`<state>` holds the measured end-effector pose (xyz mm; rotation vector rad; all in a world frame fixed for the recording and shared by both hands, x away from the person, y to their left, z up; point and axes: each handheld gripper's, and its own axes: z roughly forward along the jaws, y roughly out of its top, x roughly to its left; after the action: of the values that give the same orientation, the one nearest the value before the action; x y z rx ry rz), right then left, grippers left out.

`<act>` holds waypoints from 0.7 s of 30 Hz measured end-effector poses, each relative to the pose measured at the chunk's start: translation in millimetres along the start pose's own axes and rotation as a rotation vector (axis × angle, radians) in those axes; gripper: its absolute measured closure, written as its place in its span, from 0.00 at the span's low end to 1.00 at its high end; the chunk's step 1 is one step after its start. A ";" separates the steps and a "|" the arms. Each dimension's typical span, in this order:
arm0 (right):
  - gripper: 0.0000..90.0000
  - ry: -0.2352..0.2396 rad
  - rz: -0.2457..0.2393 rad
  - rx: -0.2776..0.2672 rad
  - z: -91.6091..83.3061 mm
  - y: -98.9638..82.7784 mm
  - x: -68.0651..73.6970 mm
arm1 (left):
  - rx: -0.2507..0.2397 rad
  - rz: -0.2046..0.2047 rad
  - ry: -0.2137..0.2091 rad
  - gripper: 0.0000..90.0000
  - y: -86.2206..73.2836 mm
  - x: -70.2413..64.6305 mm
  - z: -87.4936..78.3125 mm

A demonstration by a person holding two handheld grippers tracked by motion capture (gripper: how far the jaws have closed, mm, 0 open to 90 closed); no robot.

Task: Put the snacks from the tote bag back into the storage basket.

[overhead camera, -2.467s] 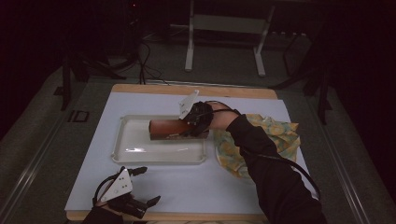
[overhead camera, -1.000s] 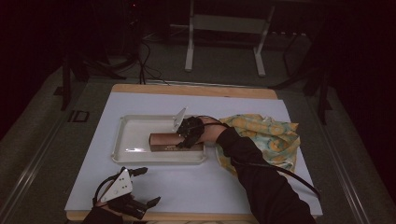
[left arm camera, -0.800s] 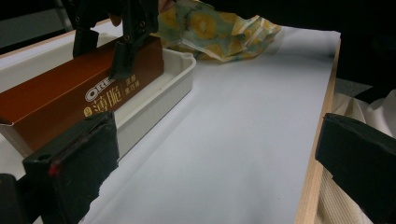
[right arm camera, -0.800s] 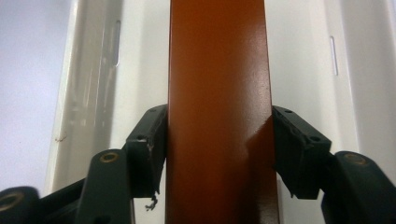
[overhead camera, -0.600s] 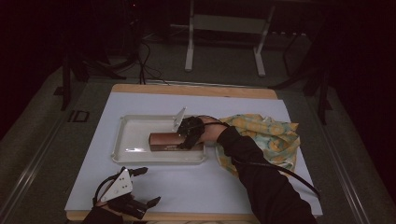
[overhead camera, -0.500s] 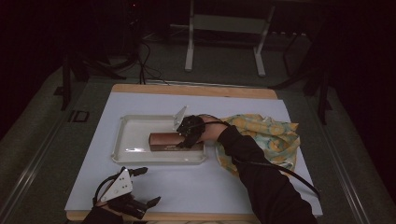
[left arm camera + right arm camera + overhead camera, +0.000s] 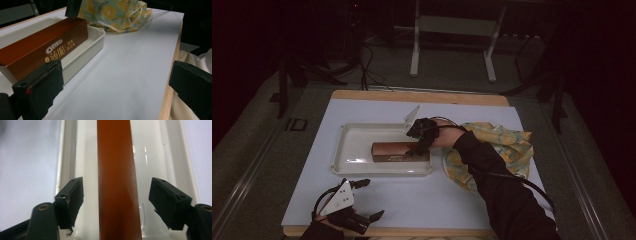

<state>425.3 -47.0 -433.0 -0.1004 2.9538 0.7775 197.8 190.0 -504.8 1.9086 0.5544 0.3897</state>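
My right tongs [image 7: 116,202] stand spread wide over the brown box [image 7: 116,182], one jaw on each side of it with a clear gap to both, so nothing is pinched. The box runs straight ahead from between those jaws, lying flat in the white tray [image 7: 172,165]. From the high view, my right tongs [image 7: 416,149] sit at the box's right end, with the box [image 7: 394,151] stretching away to their left along the tray's near side.

My left tongs [image 7: 117,87] are also spread, holding nothing, and hang over the white sheet on the counter [image 7: 135,65]. Ahead of them and to the left lies the tray [image 7: 85,50] with the box [image 7: 45,50] in it, its Oreo label facing me. Farther ahead, past the tray's corner, lies a crumpled yellow cloth with a fruit print [image 7: 115,11]. In the high view the left tongs [image 7: 367,200] are at the counter's near edge, well apart from the tray [image 7: 347,150], and the cloth [image 7: 502,150] lies just beside my right sleeve [image 7: 492,175].
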 end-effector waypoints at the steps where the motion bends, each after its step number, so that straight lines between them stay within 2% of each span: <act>1: 0.25 0.004 0.006 -0.004 -1.9 -0.7 0.0 | 0.000 -0.001 0.000 0.00 0.0 0.0 0.1; 2: 0.23 0.009 0.010 -0.008 -4.5 -1.9 -0.3 | 0.000 -0.001 0.000 0.00 0.0 0.0 0.2; 4: 0.19 -0.008 0.025 -0.020 -9.9 -5.0 -1.3 | 0.003 0.000 0.000 0.00 0.0 -0.1 0.5; 6: 0.15 0.006 0.052 -0.031 -14.9 -8.7 -3.5 | 0.003 -0.002 0.000 0.00 0.0 0.1 0.9; 10: 0.14 0.000 0.067 -0.039 -25.1 -16.4 -5.9 | 0.004 -0.002 0.000 0.00 0.1 0.3 1.3; 12: 0.15 -0.001 0.091 -0.050 -30.7 -19.9 -7.5 | 0.007 -0.004 0.000 0.00 0.0 0.6 1.6; 17: 0.15 -0.041 0.112 -0.053 -40.3 -29.1 -8.4 | 0.008 -0.006 -0.001 0.00 0.0 0.9 2.6; 21: 0.16 -0.066 0.132 -0.045 -51.5 -46.1 -8.3 | 0.011 -0.006 -0.002 0.00 -0.1 1.0 3.5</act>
<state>434.0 -112.1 -410.0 0.1164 2.9043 0.8461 200.4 187.9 -506.3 1.9171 0.5611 0.3815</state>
